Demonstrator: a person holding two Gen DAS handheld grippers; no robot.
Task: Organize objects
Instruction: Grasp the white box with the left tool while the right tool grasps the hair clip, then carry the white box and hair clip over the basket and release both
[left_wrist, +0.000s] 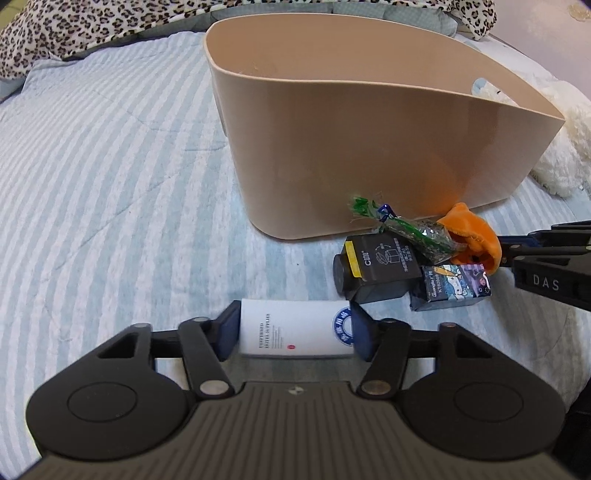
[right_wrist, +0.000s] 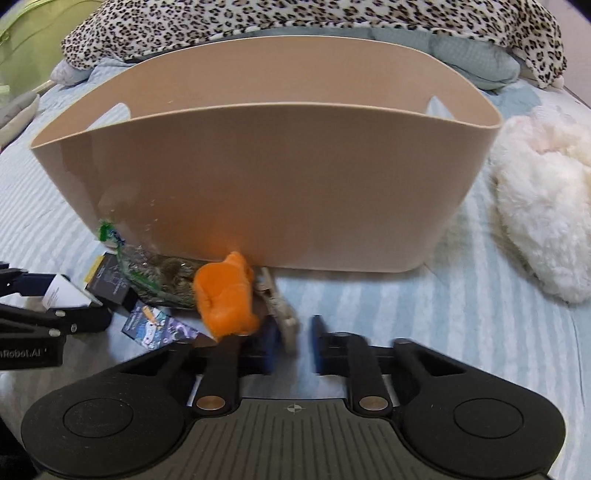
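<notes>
A tan plastic basket (left_wrist: 369, 147) stands on the striped bed; it also shows in the right wrist view (right_wrist: 266, 192). My left gripper (left_wrist: 293, 328) is shut on a white box (left_wrist: 295, 328) with a blue round seal. By the basket's foot lie a black box (left_wrist: 380, 269), a green-tied clear packet (left_wrist: 410, 229), an orange plush toy (left_wrist: 472, 236) and a dark patterned carton (left_wrist: 454, 286). My right gripper (right_wrist: 291, 339) has its jaws partly apart around a beige object (right_wrist: 280, 310) next to the orange plush toy (right_wrist: 225, 295); contact is blurred.
A white fluffy plush (right_wrist: 543, 206) lies right of the basket. A leopard-print blanket (right_wrist: 295, 22) and grey pillows lie behind it. The striped bedspread (left_wrist: 110, 166) stretches to the left. My left gripper shows at the left of the right wrist view (right_wrist: 44, 314).
</notes>
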